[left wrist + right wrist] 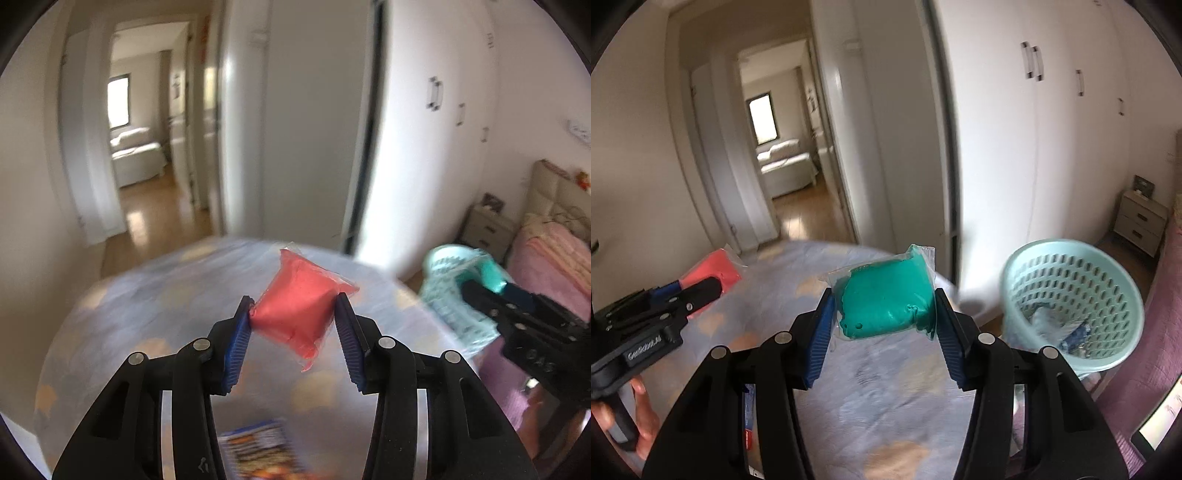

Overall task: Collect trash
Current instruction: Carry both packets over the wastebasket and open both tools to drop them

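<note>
Trash is being carried in both grippers above the round table (pixel 886 387). The left gripper (pixel 293 321) is pinching a red sealed pouch (pixel 295 312) between its blue pads, and the right gripper (pixel 884 314) is pinching a green sealed pouch (pixel 886 299) the same way, each pouch lifted clear of the patterned tablecloth, probably so it can travel straight to the bin. A pale blue perforated basket (pixel 1071 295) is sitting just right of the right gripper and slightly ahead, tilted with its mouth facing the gripper; some wrappers are already lying inside. That looks like the drop point, and the green pouch is much nearer to it. From the left gripper, the right gripper itself is standing between the red pouch and the basket, so it seems likely to be in the way. Below the left gripper, a printed packet (pixel 258 450) is lying on the table, blurred.
</note>
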Demonstrator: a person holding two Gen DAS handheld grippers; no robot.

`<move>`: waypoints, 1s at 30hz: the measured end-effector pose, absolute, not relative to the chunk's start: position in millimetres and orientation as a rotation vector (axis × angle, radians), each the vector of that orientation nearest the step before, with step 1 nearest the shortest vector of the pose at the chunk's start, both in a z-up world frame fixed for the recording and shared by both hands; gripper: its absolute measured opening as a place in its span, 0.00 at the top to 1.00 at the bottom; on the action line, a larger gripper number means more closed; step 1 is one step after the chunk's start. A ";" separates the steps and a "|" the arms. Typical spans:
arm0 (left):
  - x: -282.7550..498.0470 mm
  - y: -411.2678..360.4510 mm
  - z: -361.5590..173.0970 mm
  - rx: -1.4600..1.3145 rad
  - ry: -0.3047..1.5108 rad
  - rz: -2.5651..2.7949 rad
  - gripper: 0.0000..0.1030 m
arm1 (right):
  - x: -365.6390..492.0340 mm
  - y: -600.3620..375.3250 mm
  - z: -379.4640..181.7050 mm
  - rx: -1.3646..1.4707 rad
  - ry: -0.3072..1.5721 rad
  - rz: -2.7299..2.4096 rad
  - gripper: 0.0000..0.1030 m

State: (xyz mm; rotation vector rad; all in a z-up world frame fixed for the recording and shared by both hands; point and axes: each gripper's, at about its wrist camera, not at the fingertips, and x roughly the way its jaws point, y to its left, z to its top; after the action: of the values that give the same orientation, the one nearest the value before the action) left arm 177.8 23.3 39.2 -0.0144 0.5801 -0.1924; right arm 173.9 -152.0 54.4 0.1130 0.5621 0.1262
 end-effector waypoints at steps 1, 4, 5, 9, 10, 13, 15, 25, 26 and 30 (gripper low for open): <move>175.9 11.7 46.1 -0.009 0.568 -0.211 0.58 | 170.8 -160.3 60.4 0.114 0.552 0.101 0.52; 172.3 -18.3 58.9 0.007 0.545 -0.261 0.58 | 162.1 -183.7 73.5 0.126 0.527 0.042 0.52; 171.5 -30.2 63.4 0.012 0.537 -0.282 0.58 | 160.1 -191.3 76.9 0.134 0.521 0.030 0.52; 169.0 -74.6 77.6 0.037 0.512 -0.350 0.58 | 153.4 -228.9 89.3 0.168 0.493 -0.028 0.52; 169.6 -82.7 79.9 0.041 0.510 -0.363 0.58 | 152.8 -238.2 91.7 0.173 0.488 -0.045 0.52; 175.3 -116.4 86.5 0.064 0.505 -0.395 0.58 | 152.0 -263.3 96.2 0.192 0.480 -0.084 0.52; 179.8 -132.4 87.6 0.072 0.503 -0.410 0.58 | 152.4 -279.2 97.6 0.208 0.475 -0.099 0.52; 221.6 -202.1 70.7 0.061 0.574 -0.460 0.58 | 170.7 -359.2 82.7 0.302 0.511 -0.210 0.52; 227.5 -208.4 65.8 0.062 0.588 -0.468 0.58 | 172.5 -364.9 80.2 0.307 0.516 -0.220 0.52; 247.8 -229.2 46.7 0.062 0.646 -0.486 0.58 | 180.4 -386.2 65.9 0.323 0.541 -0.266 0.52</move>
State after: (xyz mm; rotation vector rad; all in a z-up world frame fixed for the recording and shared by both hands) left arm 247.8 -229.2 46.7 0.0618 0.6457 -0.4863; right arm 180.4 -386.2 65.9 0.3228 0.5414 -0.2665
